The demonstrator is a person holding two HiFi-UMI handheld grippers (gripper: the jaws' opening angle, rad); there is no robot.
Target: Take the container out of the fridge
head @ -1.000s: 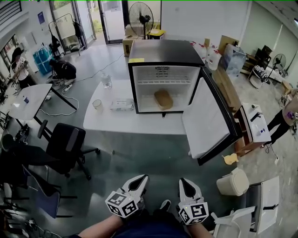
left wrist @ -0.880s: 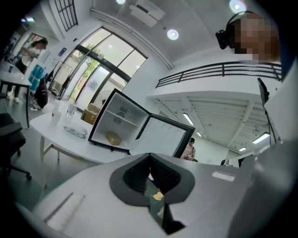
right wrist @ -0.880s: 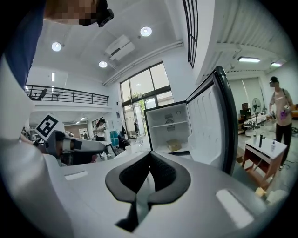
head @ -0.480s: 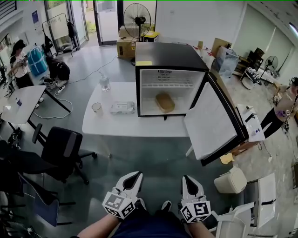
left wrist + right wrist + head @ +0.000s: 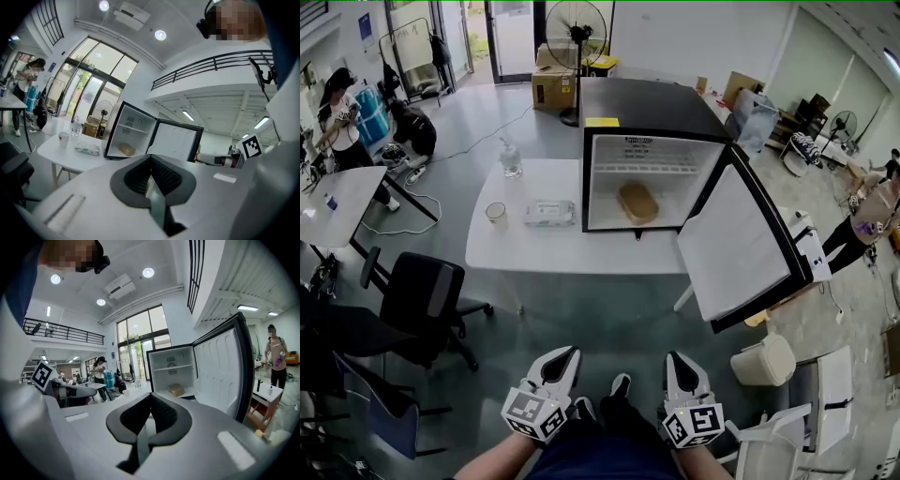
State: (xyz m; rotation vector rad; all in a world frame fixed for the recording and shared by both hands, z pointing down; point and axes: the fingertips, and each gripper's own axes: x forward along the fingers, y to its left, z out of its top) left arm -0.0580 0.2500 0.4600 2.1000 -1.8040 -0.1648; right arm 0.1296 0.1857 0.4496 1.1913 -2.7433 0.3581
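Note:
A tan container (image 5: 638, 202) lies on the floor of the black mini fridge (image 5: 642, 108), which stands on a white table (image 5: 516, 251) with its door (image 5: 741, 248) swung open to the right. Both grippers are held low and near me, far short of the table. My left gripper (image 5: 564, 354) is shut with nothing in it, and so is my right gripper (image 5: 676, 357). In the left gripper view the container (image 5: 126, 149) shows well beyond the closed gripper (image 5: 151, 157). The right gripper view also has the container (image 5: 176, 389) far past the closed gripper (image 5: 151, 395).
On the table left of the fridge are a paper cup (image 5: 496, 212), a tissue pack (image 5: 548, 212) and a bottle (image 5: 512, 159). A black office chair (image 5: 427, 295) stands front left, a white bin (image 5: 762, 363) front right. People are at the far left and right.
The head view has shifted: the fridge and table sit a little further right and nearer. Both grippers stay shut and low in front of me, carried forward with me.

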